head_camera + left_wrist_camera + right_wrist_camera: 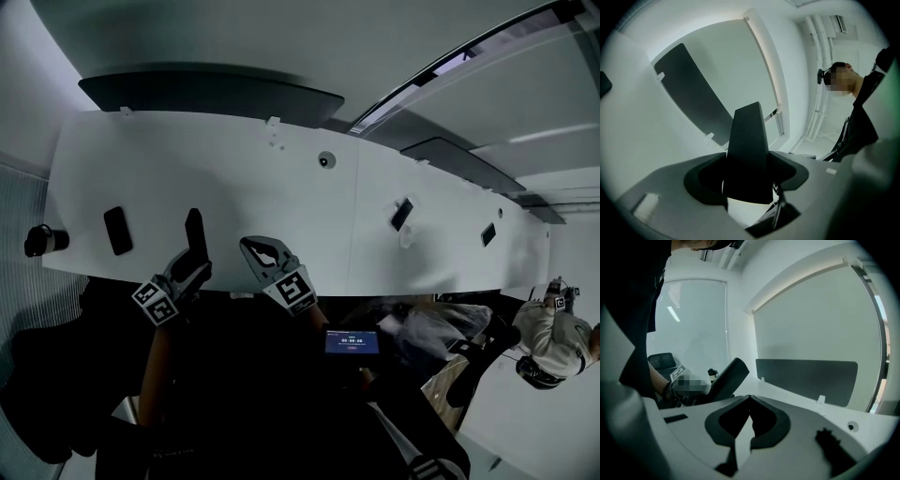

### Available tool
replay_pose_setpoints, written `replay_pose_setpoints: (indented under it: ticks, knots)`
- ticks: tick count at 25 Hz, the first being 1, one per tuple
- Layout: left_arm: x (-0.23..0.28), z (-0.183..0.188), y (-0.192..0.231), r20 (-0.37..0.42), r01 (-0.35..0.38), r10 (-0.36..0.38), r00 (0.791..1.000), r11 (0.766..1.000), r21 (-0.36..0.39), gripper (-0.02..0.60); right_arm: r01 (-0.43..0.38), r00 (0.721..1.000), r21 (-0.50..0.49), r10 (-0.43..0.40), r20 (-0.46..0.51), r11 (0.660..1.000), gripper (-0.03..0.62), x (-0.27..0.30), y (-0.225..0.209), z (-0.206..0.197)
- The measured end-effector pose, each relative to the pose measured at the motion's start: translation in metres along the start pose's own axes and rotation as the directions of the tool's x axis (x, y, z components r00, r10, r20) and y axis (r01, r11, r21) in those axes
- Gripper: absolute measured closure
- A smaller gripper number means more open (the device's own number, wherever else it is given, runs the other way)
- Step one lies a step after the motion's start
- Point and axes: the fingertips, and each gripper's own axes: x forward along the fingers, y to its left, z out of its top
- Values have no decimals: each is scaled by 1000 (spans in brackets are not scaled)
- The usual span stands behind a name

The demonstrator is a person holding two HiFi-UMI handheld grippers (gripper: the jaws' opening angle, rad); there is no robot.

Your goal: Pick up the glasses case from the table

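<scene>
A white table [234, 178] bears a flat black slab [117, 231] and a dark bottle [45, 240].

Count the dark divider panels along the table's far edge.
2 for certain. One divider panel stands behind the table's left half, another further right. A dark strip at the far right end may be a third; too small to tell.

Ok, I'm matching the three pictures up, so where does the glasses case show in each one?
Head view: the glasses case stands upright, left of centre, held in the left gripper.
Left gripper view: the case is at centre, rising between the jaws.
Right gripper view: the case is left of centre, tilted.
Shared landmark: the dark divider panel at the table's far edge.
</scene>
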Motion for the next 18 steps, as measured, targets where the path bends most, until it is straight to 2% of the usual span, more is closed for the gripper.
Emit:
replay_pose_setpoints:
  ticks: [3,18]
  knots:
    - [4,5,-2,34,22,-21,999,999,-23,293,2,1000,6,-2,10,1000,586,0,-3,1]
    - [14,6,-5,4,37,-37,999,999,-26,293,-16,1000,47,15,19,999,586,-6,-3,-6]
